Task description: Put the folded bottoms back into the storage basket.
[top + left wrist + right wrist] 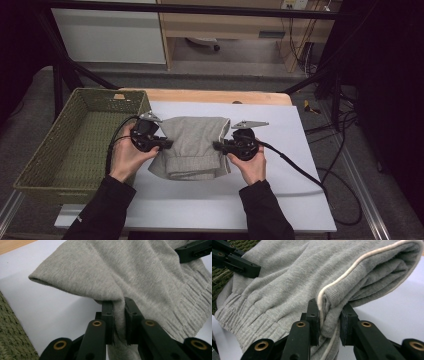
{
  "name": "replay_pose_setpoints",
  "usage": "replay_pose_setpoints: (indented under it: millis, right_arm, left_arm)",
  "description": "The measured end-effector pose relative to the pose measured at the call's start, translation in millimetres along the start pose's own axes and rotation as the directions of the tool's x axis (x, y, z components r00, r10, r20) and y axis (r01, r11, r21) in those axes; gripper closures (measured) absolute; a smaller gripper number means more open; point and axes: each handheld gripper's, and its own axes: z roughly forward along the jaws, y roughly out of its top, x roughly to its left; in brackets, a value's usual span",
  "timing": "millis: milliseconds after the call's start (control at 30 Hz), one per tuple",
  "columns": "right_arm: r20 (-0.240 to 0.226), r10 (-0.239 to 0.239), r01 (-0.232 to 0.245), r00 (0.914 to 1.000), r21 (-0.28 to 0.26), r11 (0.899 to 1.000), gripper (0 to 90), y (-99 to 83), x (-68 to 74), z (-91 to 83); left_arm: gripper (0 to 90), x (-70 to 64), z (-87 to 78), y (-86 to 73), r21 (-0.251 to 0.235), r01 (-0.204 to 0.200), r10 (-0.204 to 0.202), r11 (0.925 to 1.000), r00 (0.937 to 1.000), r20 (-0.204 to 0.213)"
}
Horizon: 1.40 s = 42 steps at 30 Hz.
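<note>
A folded grey sweat garment [194, 146] with a ribbed band and a white cord lies on the white sheet [280, 190] in the middle of the table. My left gripper [167, 144] is shut on its left edge; in the left gripper view the grey cloth [140, 277] is pinched between the jaws of that gripper [119, 322]. My right gripper [218, 146] is shut on the garment's right edge, and the right gripper view has thick folded layers [294, 280] and the cord [362, 258] squeezed between my right gripper [330, 325] jaws. A hand holds each tool.
A green woven basket [37, 160] stands at the table's left, right beside my left hand. A cable [295, 167] trails from the right tool across the sheet. Bare wood [215, 96] shows at the table's far edge. Cables lie on the floor at right.
</note>
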Motion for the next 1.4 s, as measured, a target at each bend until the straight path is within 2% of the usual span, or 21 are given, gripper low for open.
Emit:
replay_pose_setpoints:
  millis: [300, 567, 733, 967, 1133, 1400]
  right_arm:
    - [-0.011, -0.002, 0.002, 0.9999, -0.019, 1.0, 74.0, 6.4, 8.2, -1.1]
    - [-0.01, -0.026, 0.025, 0.9996, -0.025, 0.999, 74.0, 10.9, 15.1, -0.7]
    - [-0.02, -0.021, 0.02, 0.9996, -0.034, 0.999, 74.0, 13.8, 19.1, -0.7]
    - [-0.022, -0.042, 0.041, 0.9989, -0.04, 0.998, 74.0, 18.2, 25.8, 0.8]
    - [-0.034, -0.036, 0.034, 0.9988, -0.049, 0.998, 74.0, 21.1, 28.3, 1.8]
    - [-0.035, -0.048, 0.045, 0.9983, -0.06, 0.997, 74.0, 27.9, 35.6, 2.1]
  left_arm:
    - [80.3, 2.7, -10.3, 0.1, 0.002, 0.002, -0.002, 1.0, 1.0, -0.006]
    - [80.3, 4.2, -18.9, 0.8, 0.0, 0.0, 0.0, 1.0, 0.9999, -0.014]
    - [80.4, 5.2, -25.4, 1.6, 0.003, -0.004, 0.004, 1.0, 0.9998, -0.02]
    - [80.3, 7.6, -33.6, 2.4, 0.01, -0.005, 0.005, 0.9999, 0.9996, -0.026]
    - [80.3, 8.9, -40.0, 3.5, 0.01, -0.01, 0.01, 0.9999, 0.9994, -0.032]
    - [80.3, 8.8, -49.5, 5.7, 0.01, -0.019, 0.019, 0.9998, 0.9984, -0.053]
